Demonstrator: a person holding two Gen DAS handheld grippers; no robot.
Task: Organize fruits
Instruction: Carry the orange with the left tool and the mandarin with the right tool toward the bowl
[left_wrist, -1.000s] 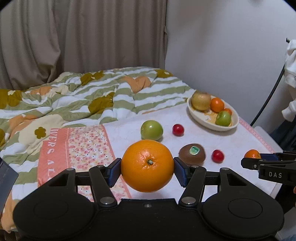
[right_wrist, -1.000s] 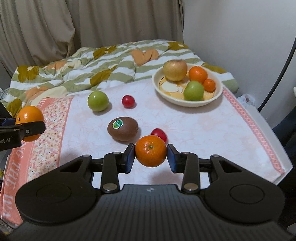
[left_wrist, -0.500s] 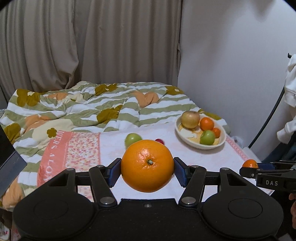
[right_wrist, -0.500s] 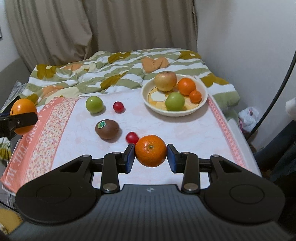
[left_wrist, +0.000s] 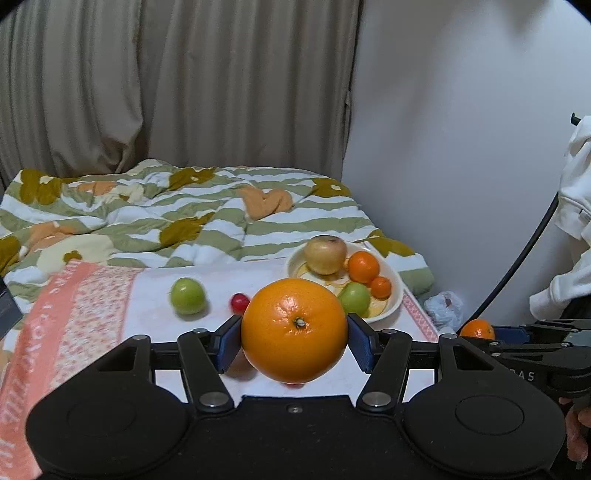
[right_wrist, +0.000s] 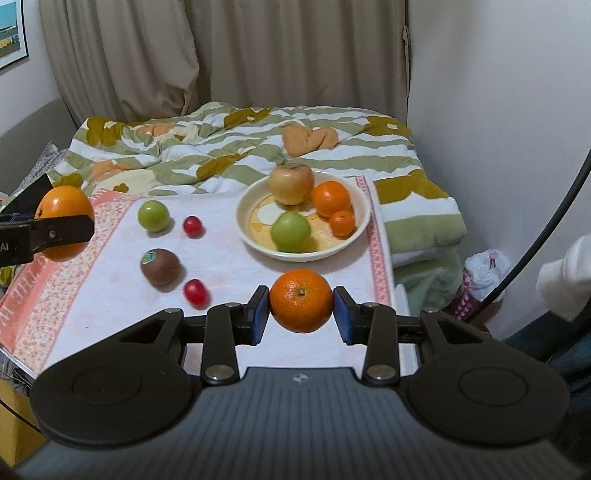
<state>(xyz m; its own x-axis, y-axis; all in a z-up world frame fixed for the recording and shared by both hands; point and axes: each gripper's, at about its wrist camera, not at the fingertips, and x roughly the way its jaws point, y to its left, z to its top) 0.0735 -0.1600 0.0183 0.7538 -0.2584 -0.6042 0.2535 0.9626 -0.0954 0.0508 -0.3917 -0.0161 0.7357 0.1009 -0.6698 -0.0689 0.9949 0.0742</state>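
Note:
My left gripper is shut on a large orange, held in the air over the near left part of the table; the orange also shows in the right wrist view. My right gripper is shut on a smaller orange, held above the table's near edge in front of the cream bowl. The bowl holds a yellow-brown apple, two small oranges and a green fruit. On the cloth lie a green fruit, a kiwi and two small red fruits.
The table wears a white cloth with a pink flowered border. Behind it lies a bed with a green-striped quilt, then curtains. A white wall stands at the right, with a plastic bag on the floor and a black cable.
Both grippers have pulled back and risen from the table with their oranges still held. The table and bowl now look smaller and farther in both views.

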